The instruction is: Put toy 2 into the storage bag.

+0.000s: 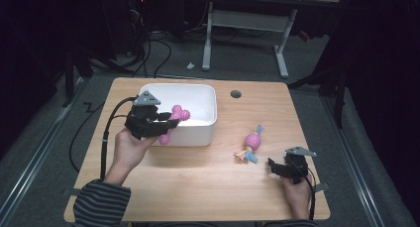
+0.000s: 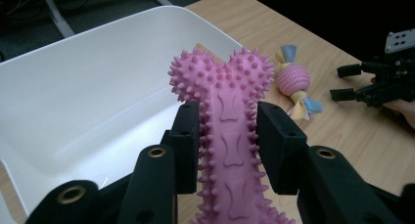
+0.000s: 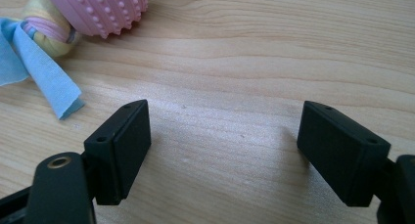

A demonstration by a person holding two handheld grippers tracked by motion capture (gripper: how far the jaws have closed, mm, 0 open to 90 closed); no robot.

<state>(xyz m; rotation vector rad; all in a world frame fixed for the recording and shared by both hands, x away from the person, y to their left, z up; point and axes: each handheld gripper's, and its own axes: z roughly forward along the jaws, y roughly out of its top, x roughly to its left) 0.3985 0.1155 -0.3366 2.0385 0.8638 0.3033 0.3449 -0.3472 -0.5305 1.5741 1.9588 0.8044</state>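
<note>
High view, item by item. Wooden table [image 1: 208, 177], light grain, with a round cable hole [image 1: 236, 94] near its far edge. White bin [image 1: 198, 133], rectangular, on the left half of the table. Left gripper [image 1: 171, 122], held in the person's left hand [image 1: 128, 147] at the bin's near left corner, jaws clamped on a pink spiked bone toy [image 1: 179, 114]; the toy's knobbed end lies over the bin's near rim, its other end hangs outside the front wall. Striped sleeve [image 1: 101, 202] at the bottom left. Pink ball toy with cloth tails [image 1: 252, 143], lying on the table to the right of the bin and apart from it. Right gripper [image 1: 272, 166], in the right hand [image 1: 297, 195] near the table's near right corner, jaws parted and empty, pointing toward the ball toy.

Left gripper view. Both black jaws press on the shaft of the pink spiked bone toy [image 2: 230, 141], which stands lengthwise between them, double-knobbed end farthest from the camera. White bin [image 2: 73, 101] beneath and to the left, its interior bare. Pink ball toy with cloth tails [image 2: 293, 82] on the table [image 2: 352, 136] beyond. Right gripper [image 2: 345, 82] at the far right edge, jaws apart.

Right gripper view. Two black jaws spread wide over bare table [image 3: 235, 77], nothing between them. Pink ball toy with cloth tails [image 3: 98, 9] at the upper left, a blue cloth strip trailing toward the left jaw without touching it.
</note>
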